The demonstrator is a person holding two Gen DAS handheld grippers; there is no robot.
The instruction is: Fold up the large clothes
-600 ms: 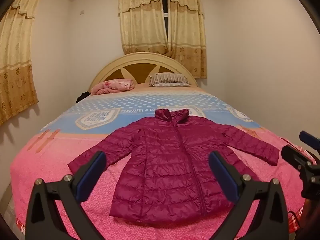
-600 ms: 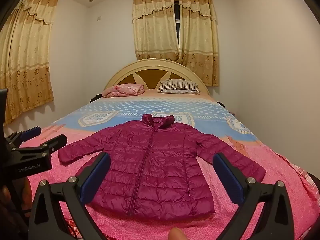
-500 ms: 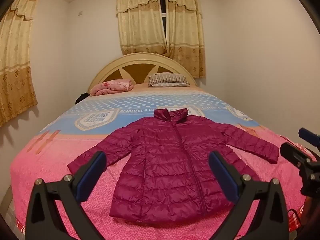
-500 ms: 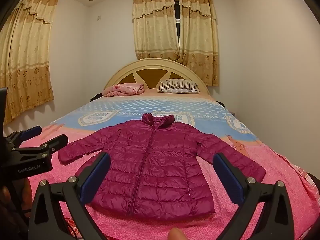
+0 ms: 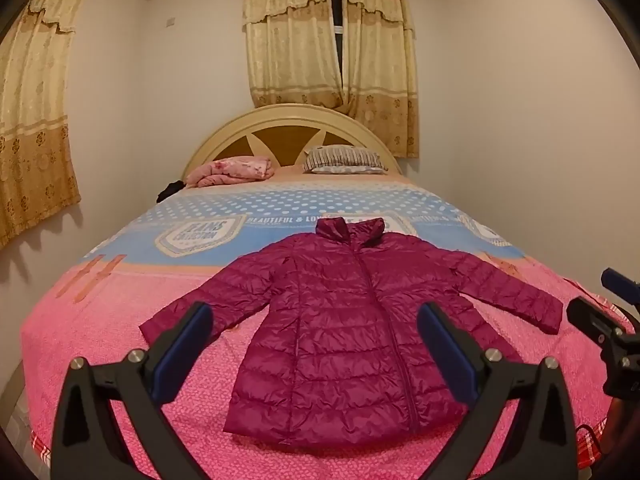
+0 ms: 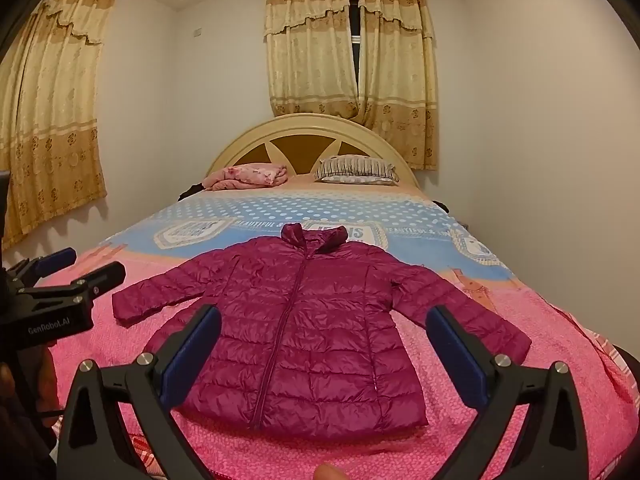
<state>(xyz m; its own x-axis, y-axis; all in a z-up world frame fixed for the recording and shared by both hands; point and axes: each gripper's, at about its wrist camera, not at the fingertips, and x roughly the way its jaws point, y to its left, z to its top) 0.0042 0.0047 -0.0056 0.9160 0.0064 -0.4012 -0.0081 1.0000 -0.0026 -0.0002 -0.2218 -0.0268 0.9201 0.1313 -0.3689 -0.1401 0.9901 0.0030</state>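
Note:
A magenta quilted puffer jacket (image 5: 344, 320) lies flat on the pink bedspread, zipped, collar toward the headboard, both sleeves spread out; it also shows in the right wrist view (image 6: 304, 328). My left gripper (image 5: 316, 344) is open and empty, held above the jacket's hem at the foot of the bed. My right gripper (image 6: 324, 348) is open and empty, likewise above the hem. The right gripper shows at the right edge of the left wrist view (image 5: 604, 312); the left gripper shows at the left edge of the right wrist view (image 6: 68, 280).
The bed (image 5: 120, 320) fills the room between white walls. A folded pink blanket (image 5: 232, 170) and a striped pillow (image 5: 344, 160) lie by the arched headboard (image 5: 288, 128). Curtains (image 5: 332, 40) hang behind and at the left.
Both views have shifted very slightly; the jacket has not moved and both grippers stay open.

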